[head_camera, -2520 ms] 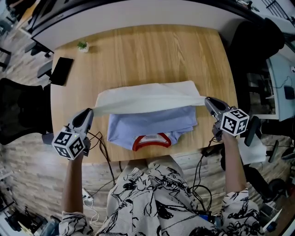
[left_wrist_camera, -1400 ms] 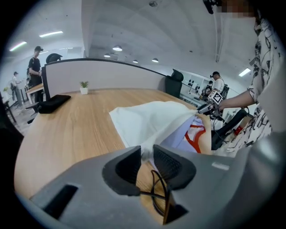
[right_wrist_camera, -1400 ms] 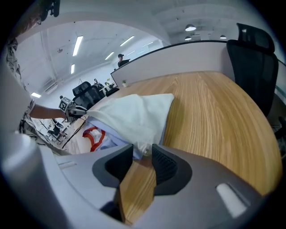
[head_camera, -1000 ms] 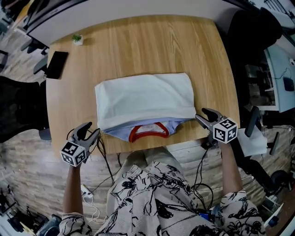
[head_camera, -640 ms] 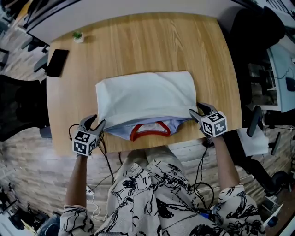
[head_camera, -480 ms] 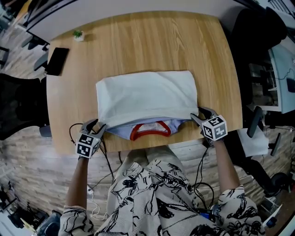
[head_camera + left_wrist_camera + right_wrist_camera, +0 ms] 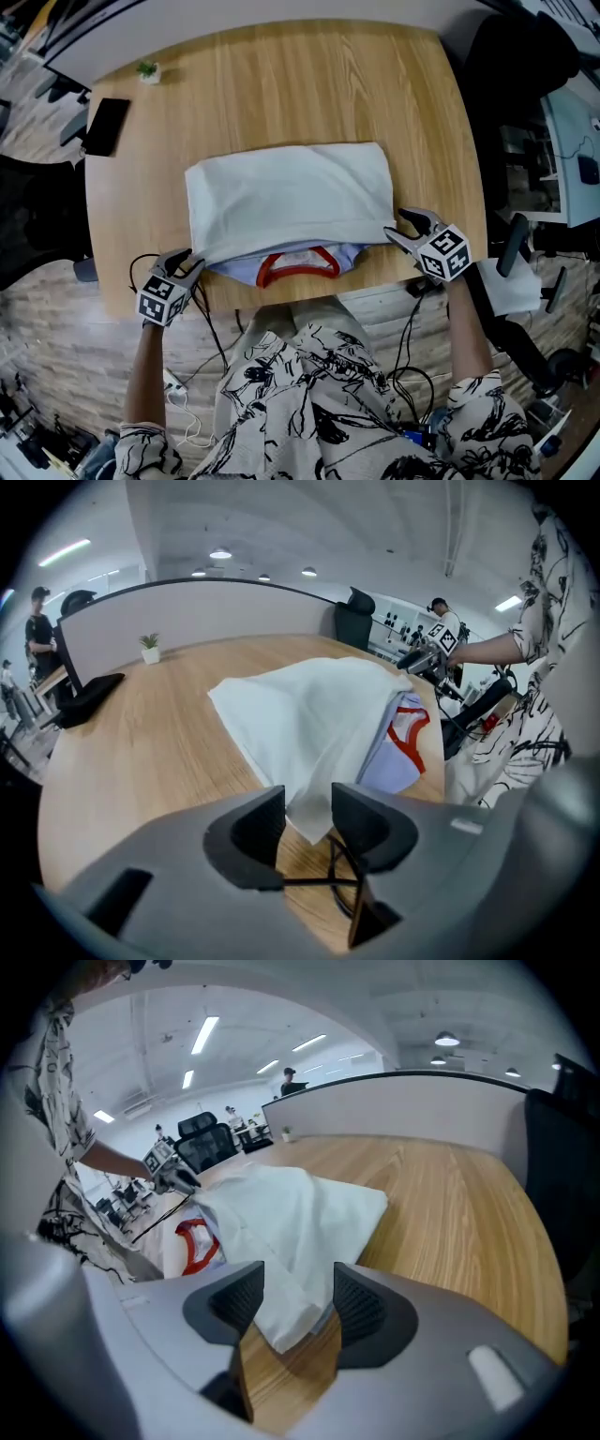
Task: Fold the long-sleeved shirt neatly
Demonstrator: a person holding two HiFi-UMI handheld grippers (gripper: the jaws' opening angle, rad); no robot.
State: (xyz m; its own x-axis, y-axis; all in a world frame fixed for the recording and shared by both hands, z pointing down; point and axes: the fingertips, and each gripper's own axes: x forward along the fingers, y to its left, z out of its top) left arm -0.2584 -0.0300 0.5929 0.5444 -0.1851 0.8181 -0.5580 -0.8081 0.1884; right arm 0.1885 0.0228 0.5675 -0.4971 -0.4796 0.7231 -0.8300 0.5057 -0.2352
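The shirt (image 7: 291,199) lies folded on the wooden table (image 7: 281,84), a white layer on top and the red collar (image 7: 298,269) showing at the near edge. My left gripper (image 7: 190,263) sits low at the shirt's near left corner. In the left gripper view its jaws (image 7: 307,813) have just been closing, with the white corner (image 7: 309,808) between them, and the pads do not press on it. My right gripper (image 7: 398,226) is at the near right corner. There the cloth corner (image 7: 286,1321) lies loose between open jaws (image 7: 298,1288).
A black phone (image 7: 105,126) and a small potted plant (image 7: 145,68) lie at the table's far left. Black chairs stand to the left (image 7: 37,216) and right (image 7: 525,84). Cables (image 7: 214,323) hang off the near edge by the person's lap. A partition (image 7: 234,602) backs the table.
The lifted white layer has been laid down over the shirt and let go. Both grippers drew back, then came in again to the near corners; the left one sank lower.
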